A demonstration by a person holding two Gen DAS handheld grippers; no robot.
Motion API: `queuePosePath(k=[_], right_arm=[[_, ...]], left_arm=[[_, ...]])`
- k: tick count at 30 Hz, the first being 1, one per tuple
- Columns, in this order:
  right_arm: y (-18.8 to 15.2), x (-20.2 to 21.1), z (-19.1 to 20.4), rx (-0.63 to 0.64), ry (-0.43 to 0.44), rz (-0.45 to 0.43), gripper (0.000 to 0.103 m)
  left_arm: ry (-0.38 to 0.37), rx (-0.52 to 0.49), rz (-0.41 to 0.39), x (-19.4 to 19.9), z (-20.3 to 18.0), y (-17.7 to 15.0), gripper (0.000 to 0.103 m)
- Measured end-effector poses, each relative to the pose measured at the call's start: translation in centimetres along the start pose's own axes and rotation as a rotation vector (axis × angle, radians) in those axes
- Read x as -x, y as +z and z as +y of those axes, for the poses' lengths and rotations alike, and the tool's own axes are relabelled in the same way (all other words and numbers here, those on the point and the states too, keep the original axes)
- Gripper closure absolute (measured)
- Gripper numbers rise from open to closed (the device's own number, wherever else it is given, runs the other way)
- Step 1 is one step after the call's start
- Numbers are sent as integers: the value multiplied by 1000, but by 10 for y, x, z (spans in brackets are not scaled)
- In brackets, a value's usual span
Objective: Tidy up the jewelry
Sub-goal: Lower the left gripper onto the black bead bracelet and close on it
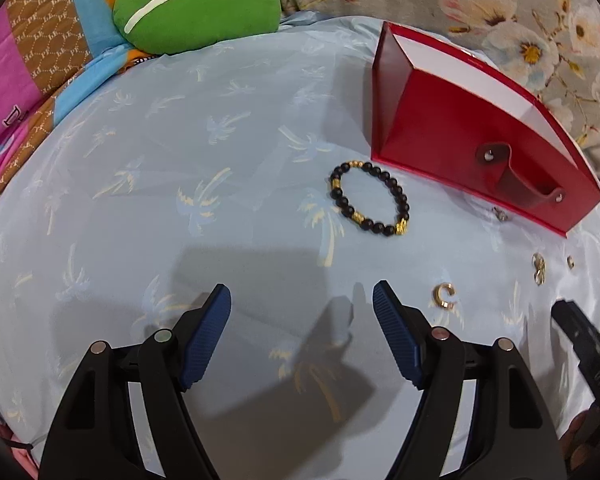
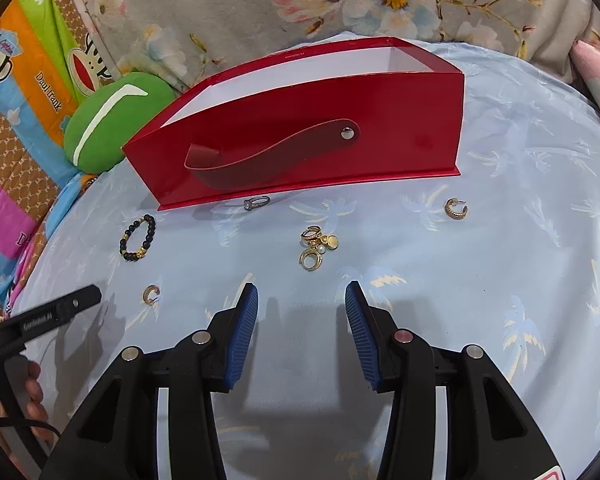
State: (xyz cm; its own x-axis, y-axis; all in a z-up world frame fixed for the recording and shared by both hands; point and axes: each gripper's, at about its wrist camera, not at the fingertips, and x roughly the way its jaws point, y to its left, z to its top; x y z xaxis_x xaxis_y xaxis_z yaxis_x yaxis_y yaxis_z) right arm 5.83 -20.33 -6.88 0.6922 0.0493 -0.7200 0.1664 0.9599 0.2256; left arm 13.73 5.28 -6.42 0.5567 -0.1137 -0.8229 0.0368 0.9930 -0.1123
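Both grippers hover over the palm-print cloth [image 2: 520, 216], jaws apart and empty. The beaded bracelet [image 1: 370, 199] lies beyond the left gripper [image 1: 302, 300]; a cluster of what look like gold earrings [image 2: 315, 246] lies just beyond the right gripper [image 2: 302, 294], near the red box [image 2: 300, 128].

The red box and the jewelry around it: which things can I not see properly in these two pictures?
- Inside of the red open-topped cardboard box: hidden in both wrist views by its own front wall.
- Cluster of gold earrings with pearls: right wrist view, pieces overlap, their count is unclear; left wrist view, too small.
- Silver ring with a stone: tiny and blurred in the left wrist view.
- Left tongs: in the right wrist view, cut off by the left edge.
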Motion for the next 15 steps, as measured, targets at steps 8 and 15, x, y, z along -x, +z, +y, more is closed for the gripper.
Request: queuePosePath(k=[8, 15], right_arm=[[-2, 16, -7, -3, -21, -24, 58], [2, 27, -29, -35, -56, -41, 58]], left_arm=[[-83, 38, 26, -27, -21, 28, 24], [37, -47, 20, -51, -54, 43, 34]])
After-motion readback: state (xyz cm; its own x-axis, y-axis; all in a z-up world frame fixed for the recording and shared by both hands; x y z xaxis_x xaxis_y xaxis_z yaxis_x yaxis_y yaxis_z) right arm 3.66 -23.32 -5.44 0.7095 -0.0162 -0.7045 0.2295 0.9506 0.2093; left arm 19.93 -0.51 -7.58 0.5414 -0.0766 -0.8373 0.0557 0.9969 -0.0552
